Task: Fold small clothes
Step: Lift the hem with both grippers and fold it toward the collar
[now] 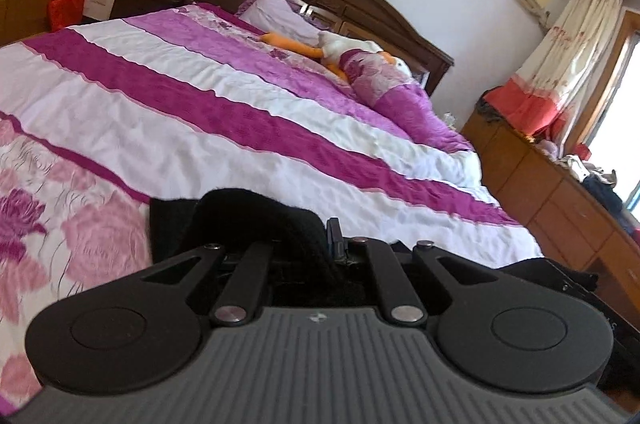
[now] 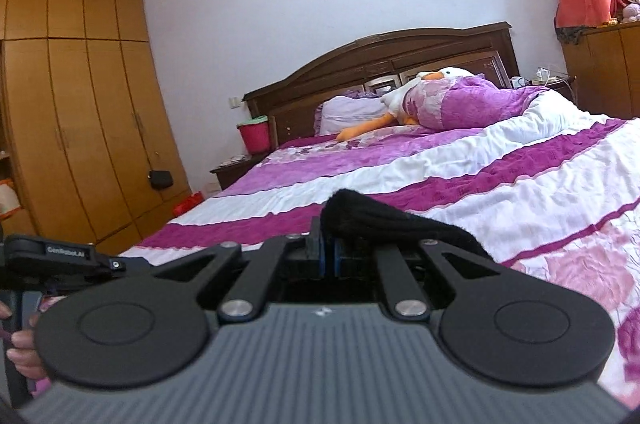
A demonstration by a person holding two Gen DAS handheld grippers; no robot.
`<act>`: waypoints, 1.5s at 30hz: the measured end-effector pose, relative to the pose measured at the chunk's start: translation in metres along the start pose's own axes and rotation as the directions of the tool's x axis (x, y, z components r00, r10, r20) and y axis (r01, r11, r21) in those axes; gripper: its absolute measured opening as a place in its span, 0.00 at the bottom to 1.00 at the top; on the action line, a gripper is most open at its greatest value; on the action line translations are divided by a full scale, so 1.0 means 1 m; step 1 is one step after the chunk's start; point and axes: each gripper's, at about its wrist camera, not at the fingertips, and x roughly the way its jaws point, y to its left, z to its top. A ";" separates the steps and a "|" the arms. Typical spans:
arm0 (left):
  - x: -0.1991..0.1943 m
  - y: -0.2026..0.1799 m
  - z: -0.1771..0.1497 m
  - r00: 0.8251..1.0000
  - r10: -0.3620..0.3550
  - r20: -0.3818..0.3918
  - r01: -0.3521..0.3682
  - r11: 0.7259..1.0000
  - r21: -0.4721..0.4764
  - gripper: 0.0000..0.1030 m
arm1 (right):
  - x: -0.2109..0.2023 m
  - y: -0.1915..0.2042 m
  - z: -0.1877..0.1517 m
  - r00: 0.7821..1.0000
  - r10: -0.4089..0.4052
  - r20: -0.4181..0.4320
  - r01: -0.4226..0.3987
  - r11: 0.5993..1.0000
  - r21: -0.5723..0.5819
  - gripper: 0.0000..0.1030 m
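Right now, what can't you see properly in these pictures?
- Black cloth, left wrist view: its lower part is hidden behind the left gripper; what garment it is cannot be told.
- Black cloth, right wrist view: the right gripper hides the rest.
- Hand, right wrist view: cut off by the edge.

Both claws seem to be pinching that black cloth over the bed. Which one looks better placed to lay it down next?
Probably neither: the left claw and right claw are both shut on the black garment, raised above the bedspread, so they would likely lower together.
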 end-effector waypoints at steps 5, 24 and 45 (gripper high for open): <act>0.050 0.007 0.008 0.999 0.047 0.002 -0.047 0.999 -0.009 0.08 | 0.039 -0.007 -0.006 0.999 -0.050 0.002 0.050 0.998 -0.043 0.06; 0.191 0.058 -0.036 0.978 0.167 -0.127 -0.154 0.982 0.106 0.10 | 0.158 -0.055 -0.080 0.950 -0.140 -0.281 0.144 0.990 -0.007 0.09; 0.128 0.046 -0.029 0.983 0.176 -0.054 -0.164 0.970 0.178 0.29 | 0.120 -0.059 -0.058 0.950 -0.205 -0.237 0.173 0.974 -0.148 0.36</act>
